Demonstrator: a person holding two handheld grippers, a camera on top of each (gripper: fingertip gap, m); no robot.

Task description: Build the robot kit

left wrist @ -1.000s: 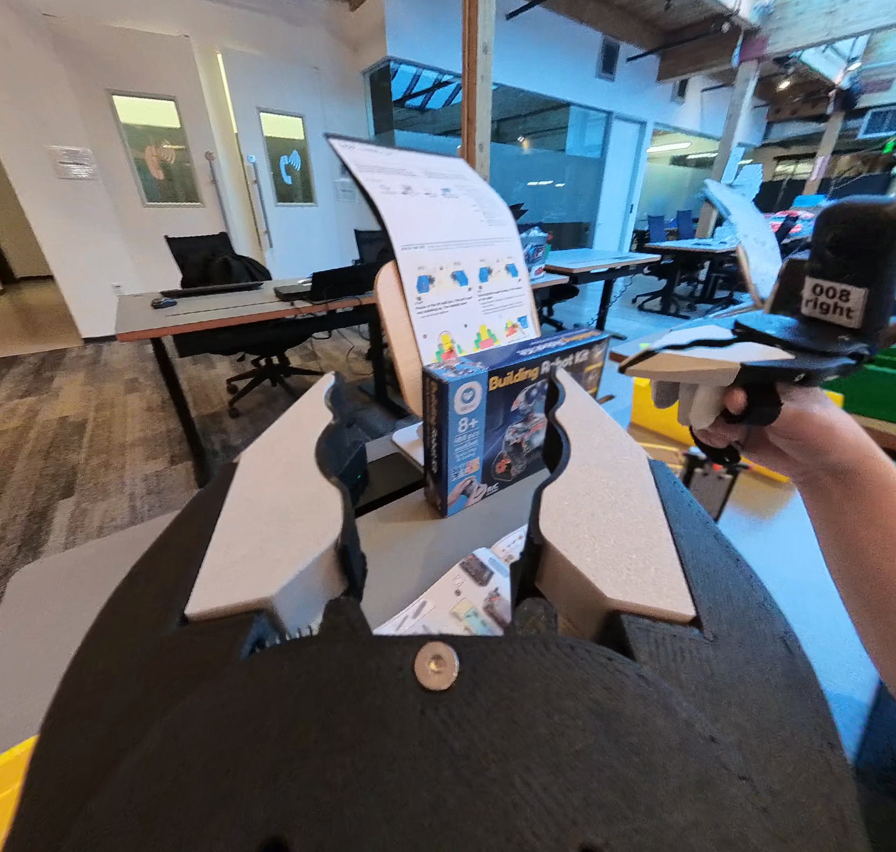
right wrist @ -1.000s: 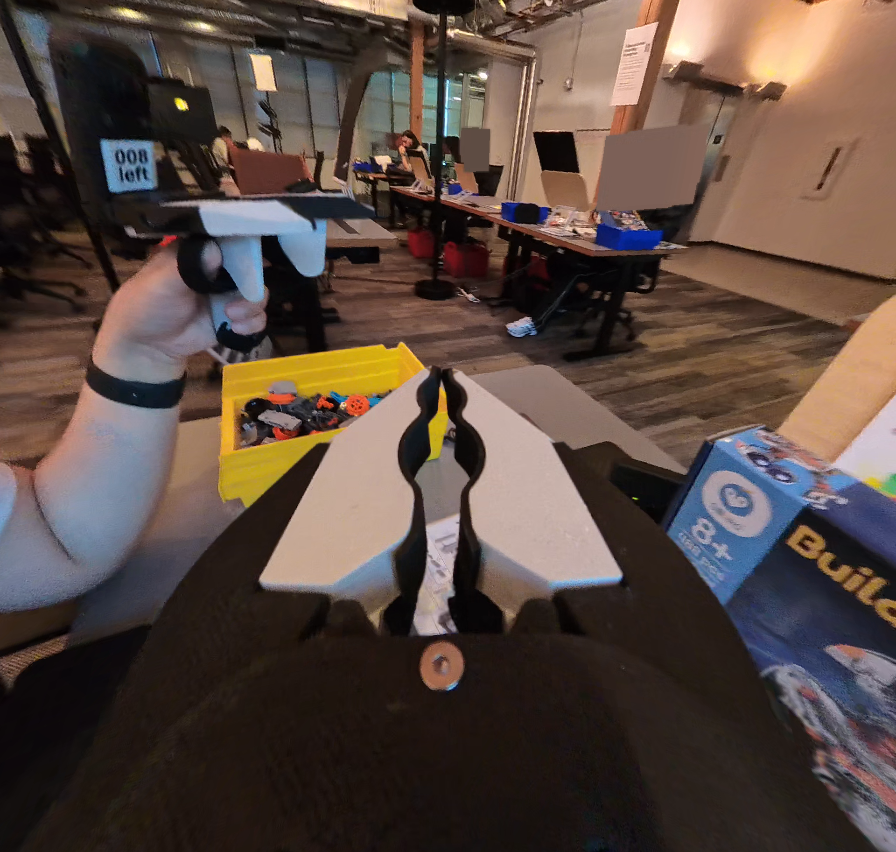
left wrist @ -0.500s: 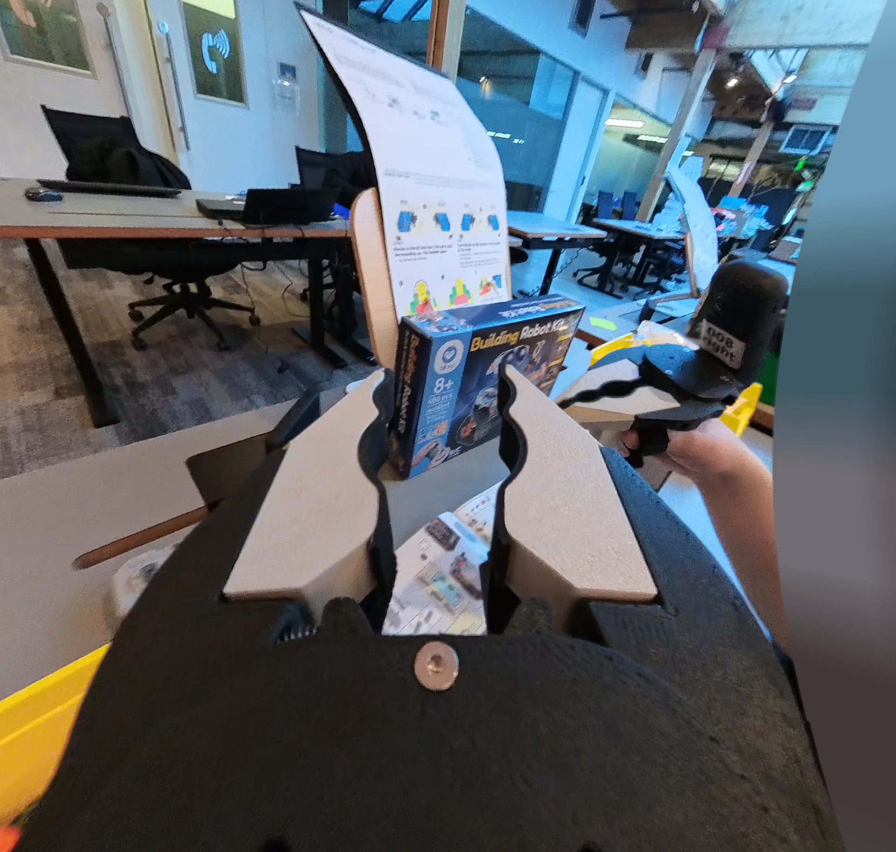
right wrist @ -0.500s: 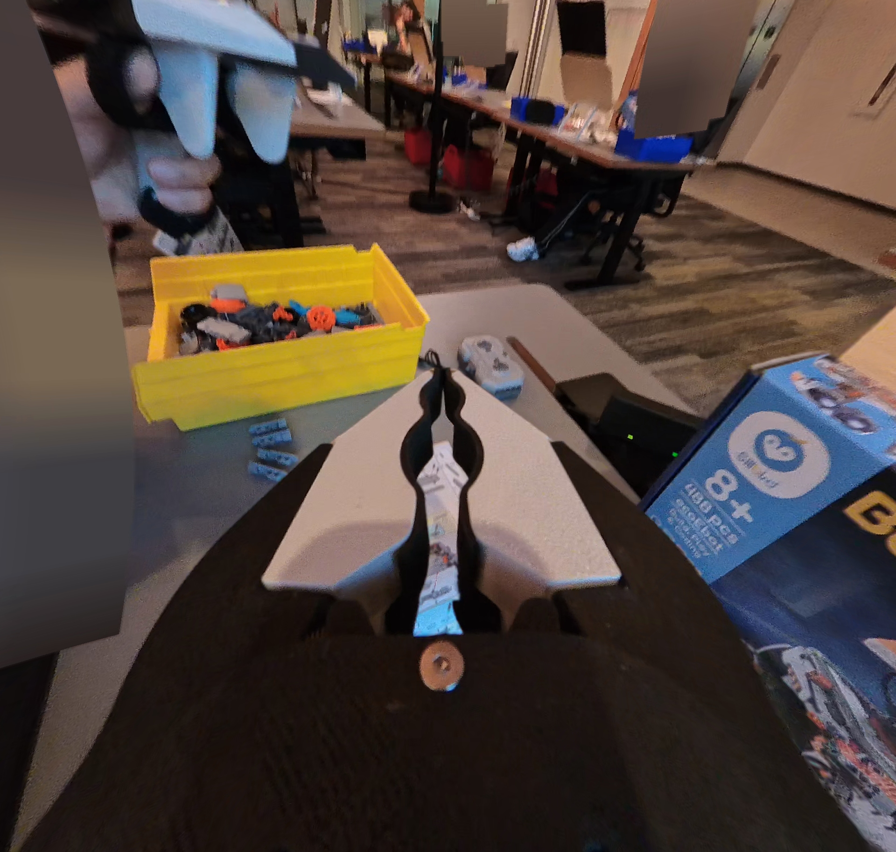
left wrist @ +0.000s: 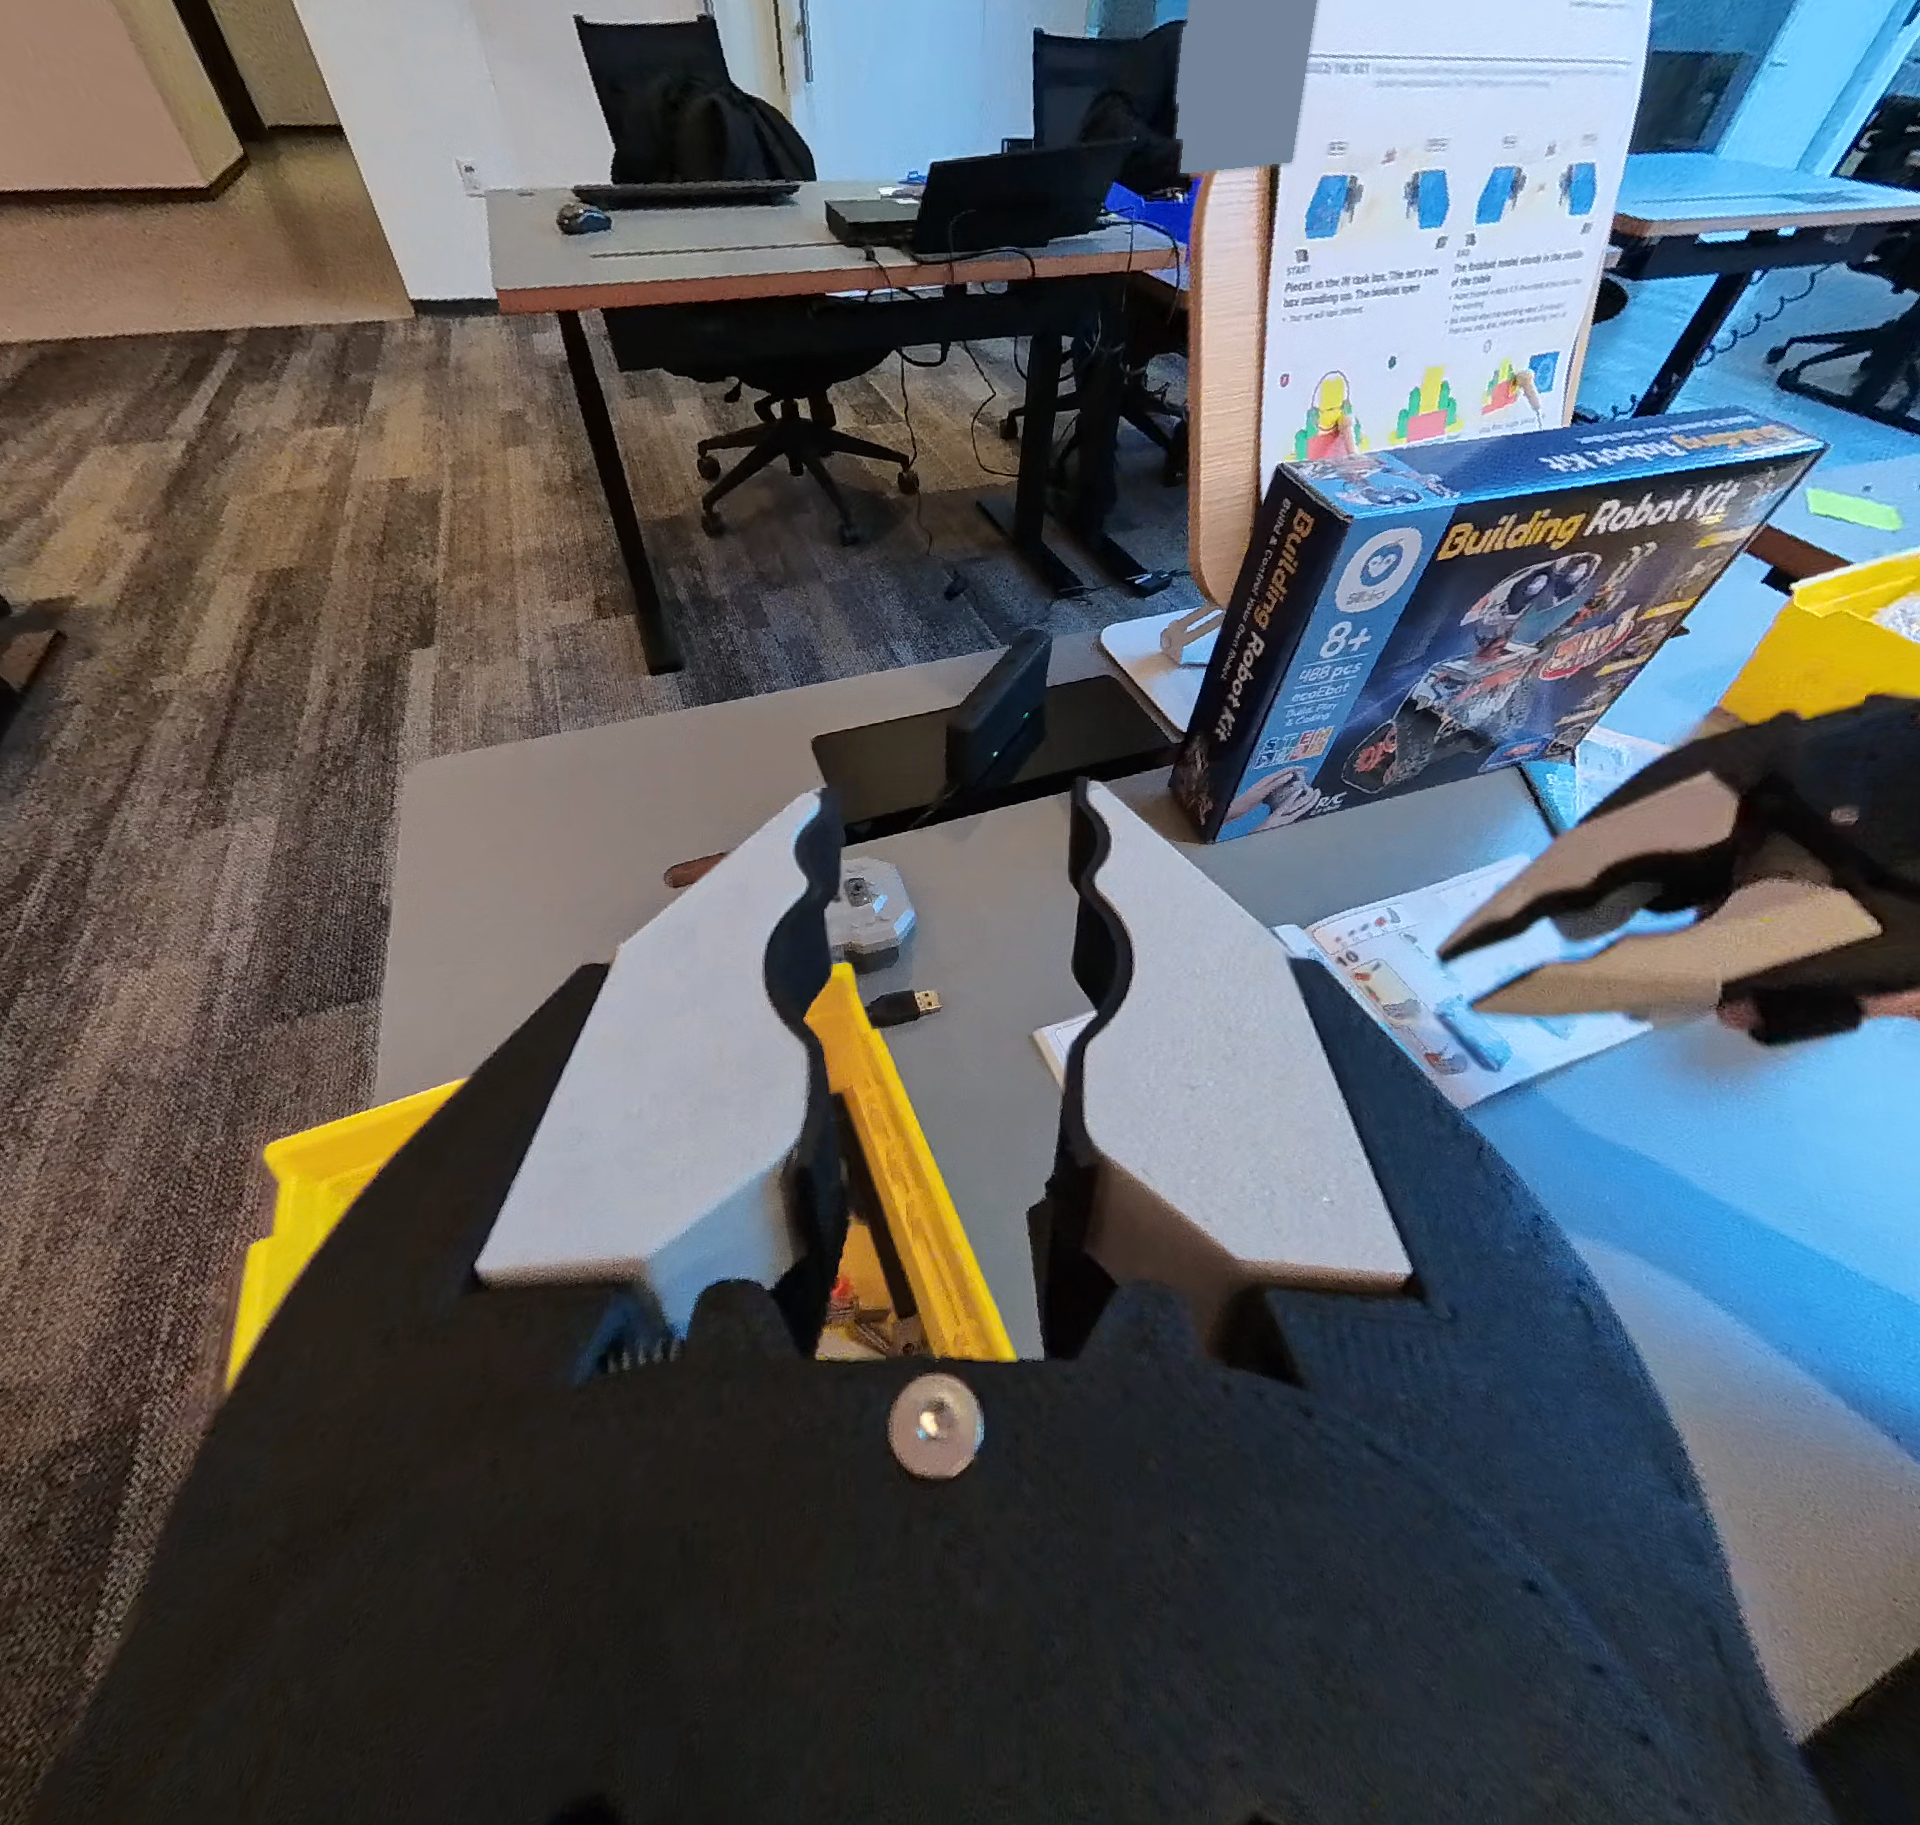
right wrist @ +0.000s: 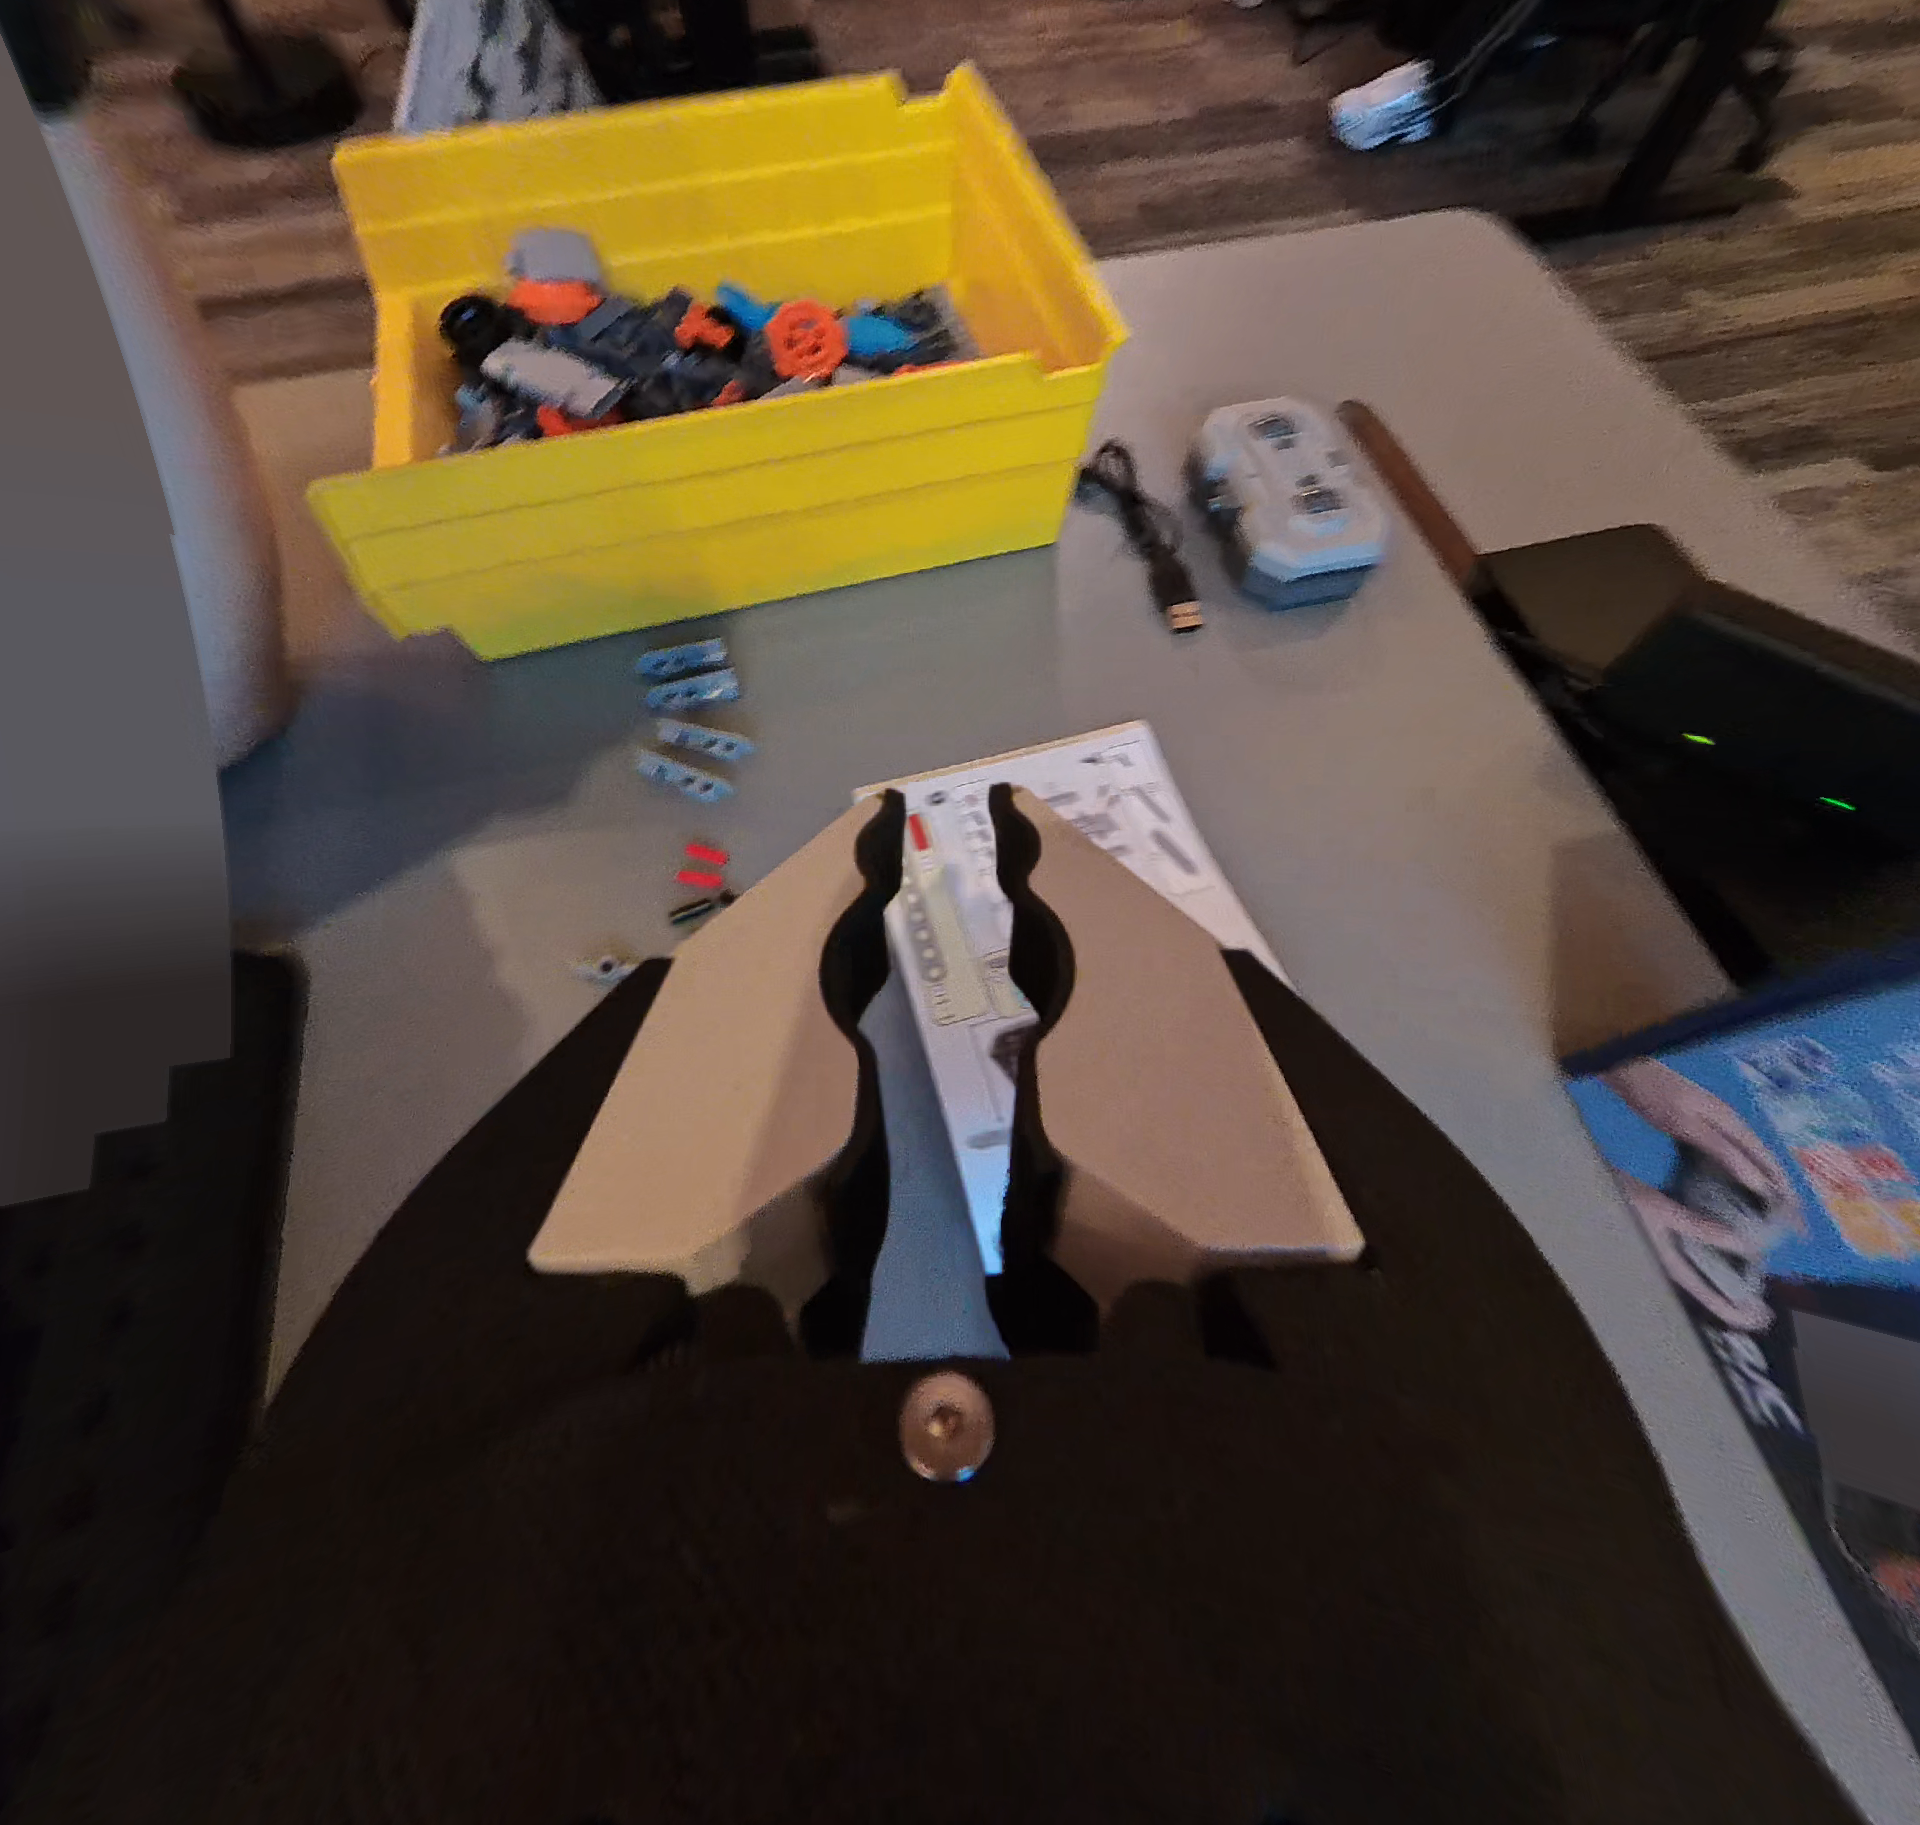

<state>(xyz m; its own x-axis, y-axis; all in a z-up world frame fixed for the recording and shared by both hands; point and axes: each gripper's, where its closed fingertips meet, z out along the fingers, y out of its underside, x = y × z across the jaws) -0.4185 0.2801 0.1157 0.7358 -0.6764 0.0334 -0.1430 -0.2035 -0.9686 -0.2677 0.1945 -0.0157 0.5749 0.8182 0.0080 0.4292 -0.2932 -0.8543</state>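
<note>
Beside yellow plastic parts bin (right wrist: pixel 717 518) | left gripper (left wrist: pixel 945 830) agape, empty | right gripper (right wrist: pixel 940 804) slightly parted above thin, floppy white paper instruction booklet (right wrist: pixel 1132 819); pinch an edge.

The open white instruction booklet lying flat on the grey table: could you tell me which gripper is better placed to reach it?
Right, probably. The right gripper hovers directly over the white instruction booklet, jaws slightly apart; the left gripper sits over the yellow plastic bin.

Bin (right wrist: pixel 717 518): we see it at the desk's (right wrist: pixel 1351 788) far left, parts inside.
Remote (right wrist: pixel 1286 499): right of bin, cable (right wrist: pixel 1143 539) between.
Booklet (right wrist: pixel 1122 819): nearer, under right claw (right wrist: pixel 943 801).
</note>
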